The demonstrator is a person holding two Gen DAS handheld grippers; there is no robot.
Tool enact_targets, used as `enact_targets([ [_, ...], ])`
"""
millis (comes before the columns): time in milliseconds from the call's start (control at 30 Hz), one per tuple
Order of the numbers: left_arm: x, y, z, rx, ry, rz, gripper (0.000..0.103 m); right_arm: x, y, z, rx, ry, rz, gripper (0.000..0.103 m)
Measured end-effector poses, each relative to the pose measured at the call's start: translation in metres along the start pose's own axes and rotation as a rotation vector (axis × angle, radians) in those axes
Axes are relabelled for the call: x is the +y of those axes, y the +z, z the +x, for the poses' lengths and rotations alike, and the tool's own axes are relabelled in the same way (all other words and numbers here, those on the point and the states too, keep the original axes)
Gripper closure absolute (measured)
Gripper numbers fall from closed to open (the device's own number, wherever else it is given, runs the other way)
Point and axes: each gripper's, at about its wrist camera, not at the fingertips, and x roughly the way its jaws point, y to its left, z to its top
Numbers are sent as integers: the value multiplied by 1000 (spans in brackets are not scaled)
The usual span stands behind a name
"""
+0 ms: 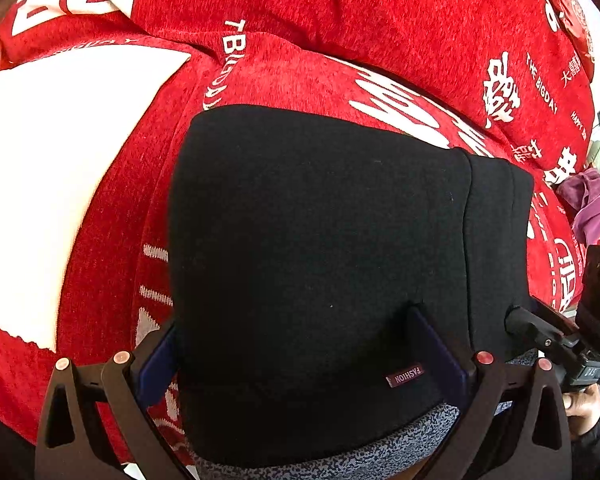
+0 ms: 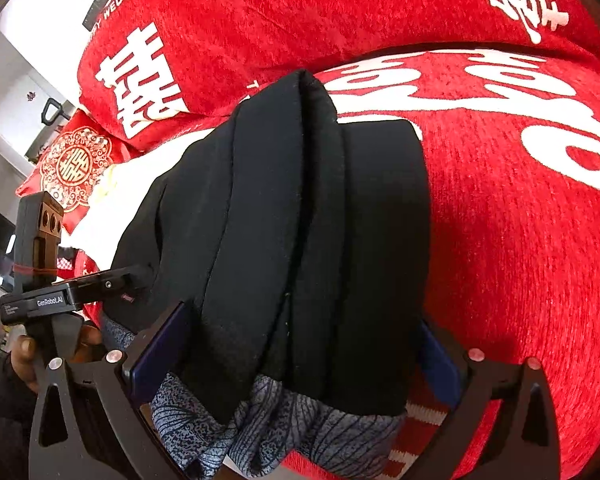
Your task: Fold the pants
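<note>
Pants point(image 1: 320, 240) bundle hides both tongs' point(image 1: 300, 344) point(image 2: 300, 344) tips, each straddling, grip unclear.
</note>
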Motion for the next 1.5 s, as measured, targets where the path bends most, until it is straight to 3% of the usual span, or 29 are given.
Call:
enact_targets([
  [267, -1, -4, -2, -40, -10, -4, 0, 6, 8, 4, 59, -54, 41, 0],
  [433, 5, -4, 0, -30, -47, -18, 0, 5, 6, 3, 36, -69, 117, 0],
  [600, 13, -2, 4, -4, -103, -42, 0, 8, 2, 3, 24, -77, 68, 0],
  [1033, 10, 0, 5, 8, -89, -48, 0, 5, 3, 3, 39, -66, 46, 0],
  [1133, 13, 0, 4, 16, -97, -58, 0, 15, 5, -8, 42, -149, 55, 0],
  [1200, 14, -1, 5, 14, -101, -61, 0, 40, 0, -25, -11, -207, -55, 0],
  [1300, 13, -1, 5, 11, -96, -61, 0, 82, -17, -45, -71, -195, -250, 0],
  [1367, 13, -1, 5, 11, -98, -61, 0, 104, -27, -52, -105, -265, -369, 0],
  [1433, 13, -2, 4, 12, -91, -58, 0, 123, -35, -57, -116, -194, -453, 0],
  [1500, 12, 0, 3, 24, -81, -55, 0, 132, -40, -43, -36, -138, -500, 0],
])
